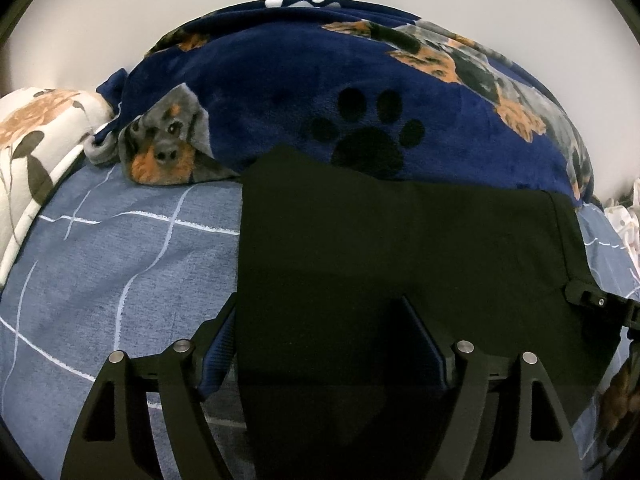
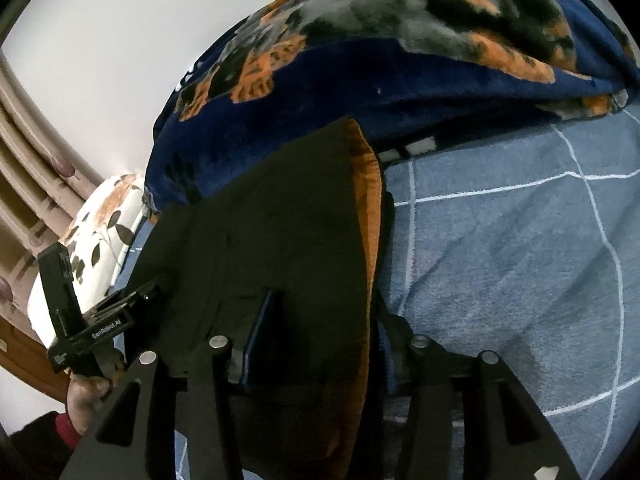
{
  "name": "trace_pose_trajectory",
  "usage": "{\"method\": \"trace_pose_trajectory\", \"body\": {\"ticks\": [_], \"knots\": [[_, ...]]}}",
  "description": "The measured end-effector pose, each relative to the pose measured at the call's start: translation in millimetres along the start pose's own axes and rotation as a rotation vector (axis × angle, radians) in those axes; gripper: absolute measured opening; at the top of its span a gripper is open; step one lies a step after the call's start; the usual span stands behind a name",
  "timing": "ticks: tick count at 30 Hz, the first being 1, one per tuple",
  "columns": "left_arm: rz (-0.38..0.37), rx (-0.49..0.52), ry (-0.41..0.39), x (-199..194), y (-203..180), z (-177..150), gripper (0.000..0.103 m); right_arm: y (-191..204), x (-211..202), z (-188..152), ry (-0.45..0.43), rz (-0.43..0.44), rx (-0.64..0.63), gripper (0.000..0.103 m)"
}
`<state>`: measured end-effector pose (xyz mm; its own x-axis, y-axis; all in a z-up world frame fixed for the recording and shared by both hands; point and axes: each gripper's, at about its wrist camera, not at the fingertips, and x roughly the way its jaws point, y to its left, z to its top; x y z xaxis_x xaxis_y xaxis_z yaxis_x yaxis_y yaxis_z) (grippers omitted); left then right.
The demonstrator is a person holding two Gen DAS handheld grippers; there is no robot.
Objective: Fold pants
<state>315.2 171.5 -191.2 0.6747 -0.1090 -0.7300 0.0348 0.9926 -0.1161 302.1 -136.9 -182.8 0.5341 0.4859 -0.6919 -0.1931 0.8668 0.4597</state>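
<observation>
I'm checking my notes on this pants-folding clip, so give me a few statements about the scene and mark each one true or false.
1. The black pants lie on a blue bed sheet with white grid lines. True.
2. The blanket behind the pants is plain red. False: the navy fleece blanket is printed with dogs and a black paw print.
3. An orange lining shows along one edge of the pants. True.
4. The left gripper is clamped shut on the pants. False: its jaws stand wide apart over the fabric.
5. A floral pillow sits beside the blanket. True.
</observation>
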Motion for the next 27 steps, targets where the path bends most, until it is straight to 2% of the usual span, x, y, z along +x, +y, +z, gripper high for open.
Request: {"method": "trace_pose_trajectory", "body": {"ticks": [5,12,20,27], "knots": [[0.014,0.006,-0.003,0,-1,-1,0.079,6,2,-1,-0.001,-0.013,-0.016,0.047],[0.032,0.015,-0.007,0,-3,-2,0.080,18,5,-4,0.004,-0.052,-0.075,0.056],[0.039,0.016,-0.008,0,-3,-2,0.082,21,6,-5,0.004,-0.063,-0.092,0.060],[0.079,0.031,-0.016,-1,-5,-2,0.086,23,7,-5,0.000,-0.075,-0.107,0.065]]}}
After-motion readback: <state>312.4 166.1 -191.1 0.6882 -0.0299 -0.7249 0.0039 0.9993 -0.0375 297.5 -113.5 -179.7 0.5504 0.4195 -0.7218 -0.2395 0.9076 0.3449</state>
